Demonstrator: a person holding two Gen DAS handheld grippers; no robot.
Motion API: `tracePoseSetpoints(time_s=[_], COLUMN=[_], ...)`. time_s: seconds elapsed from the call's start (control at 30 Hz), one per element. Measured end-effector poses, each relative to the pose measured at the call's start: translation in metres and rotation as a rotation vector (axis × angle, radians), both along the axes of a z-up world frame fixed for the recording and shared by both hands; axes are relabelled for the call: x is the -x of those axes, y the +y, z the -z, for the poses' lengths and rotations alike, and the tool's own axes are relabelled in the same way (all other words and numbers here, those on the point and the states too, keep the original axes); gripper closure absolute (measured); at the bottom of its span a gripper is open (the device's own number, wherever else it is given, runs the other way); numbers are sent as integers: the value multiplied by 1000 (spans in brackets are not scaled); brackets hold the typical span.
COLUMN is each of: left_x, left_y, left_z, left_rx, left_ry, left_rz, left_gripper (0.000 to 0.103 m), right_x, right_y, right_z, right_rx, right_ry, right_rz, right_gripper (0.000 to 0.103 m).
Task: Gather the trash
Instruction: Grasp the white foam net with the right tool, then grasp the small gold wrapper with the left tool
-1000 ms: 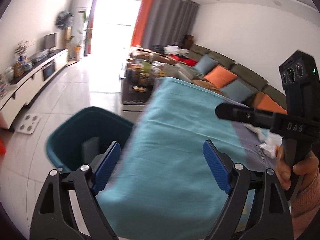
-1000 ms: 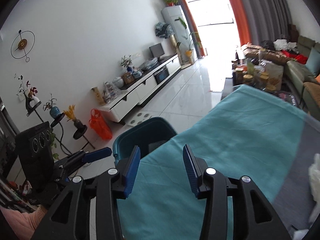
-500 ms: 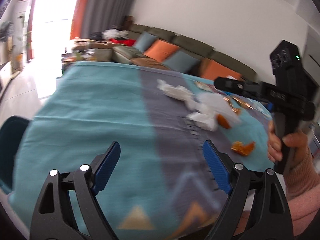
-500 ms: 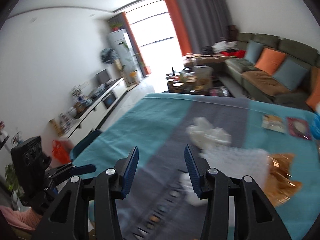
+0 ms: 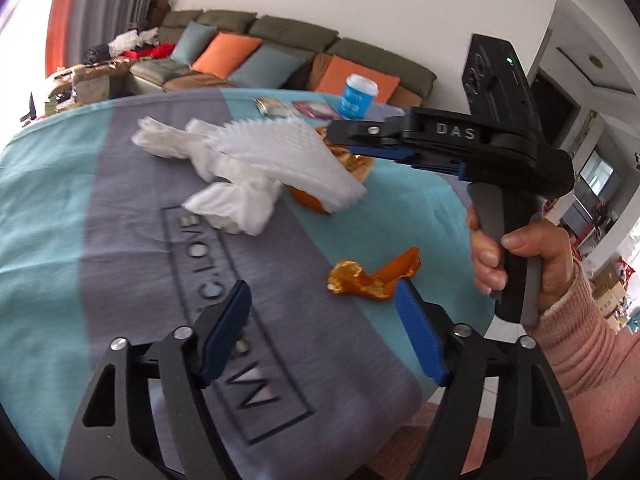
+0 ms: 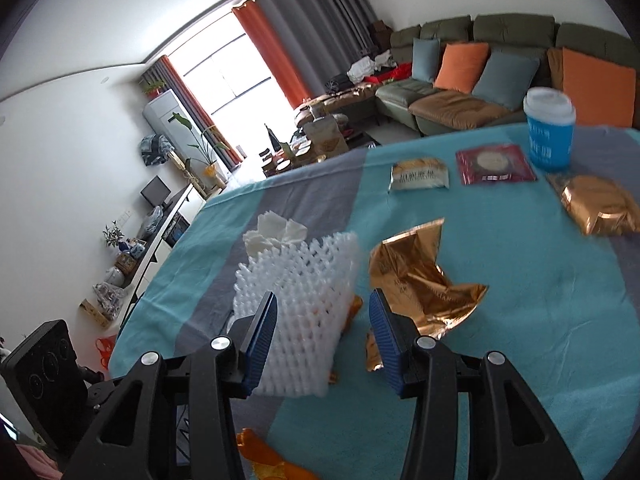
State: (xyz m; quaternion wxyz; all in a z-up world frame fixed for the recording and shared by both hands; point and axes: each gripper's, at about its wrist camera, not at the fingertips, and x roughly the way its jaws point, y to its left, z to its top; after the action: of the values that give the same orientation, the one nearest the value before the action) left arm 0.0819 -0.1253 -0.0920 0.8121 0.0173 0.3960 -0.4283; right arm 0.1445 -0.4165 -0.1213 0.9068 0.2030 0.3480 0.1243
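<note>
Trash lies on a table with a teal and grey cloth (image 5: 120, 240). A white foam net (image 6: 296, 304) lies beside crumpled white tissues (image 5: 236, 204) and a gold foil wrapper (image 6: 416, 276). An orange peel scrap (image 5: 372, 276) lies nearer the front edge. My left gripper (image 5: 324, 328) is open and empty, just short of the peel. My right gripper (image 6: 322, 326) is open, its fingers over the near end of the foam net; it also shows in the left wrist view (image 5: 372, 140), above the pile.
A blue paper cup (image 6: 550, 132), a white snack packet (image 6: 418, 176), a red packet (image 6: 494, 164) and a gold-wrapped item (image 6: 600, 204) lie at the far side. A sofa with cushions (image 6: 480, 76) stands behind. The table's edge (image 5: 472, 344) is near my left gripper.
Both views have swung from the teal bin and bare cloth to the trash pile. My right gripper has closed in on the foam net. Both stay open.
</note>
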Motion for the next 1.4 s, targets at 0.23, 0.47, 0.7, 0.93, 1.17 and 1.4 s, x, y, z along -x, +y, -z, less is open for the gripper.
tracePoseSetpoints(time_s=[0.23,0.47,0.7,0.93,1.17,1.4], left_x=[-1,-13,-13,-16,-21,-21], left_y=[-32,-42,-31,-5,35,63], left_z=[10,20,19,13,3,-9], left_rx=[3,5,27,56,99,110], left_ry=[63,108,106,81,62,43], left_rz=[72,65,54,20,-51,-113], left_gripper=[52,77,81,83,90,91], right_x=[-5,-5,4,14,18,11], right_y=[2,5,3,-5,-6,7], right_z=[13,19,11,-11,-30,-33], right_rx=[-46,-78,-80,-89,-89,-95], right_ry=[23,29,-16,-96,-149,-154], right_rz=[-47,-74,-82,-59,-52,-84], right_gripper=[57,75,90,91,91,91])
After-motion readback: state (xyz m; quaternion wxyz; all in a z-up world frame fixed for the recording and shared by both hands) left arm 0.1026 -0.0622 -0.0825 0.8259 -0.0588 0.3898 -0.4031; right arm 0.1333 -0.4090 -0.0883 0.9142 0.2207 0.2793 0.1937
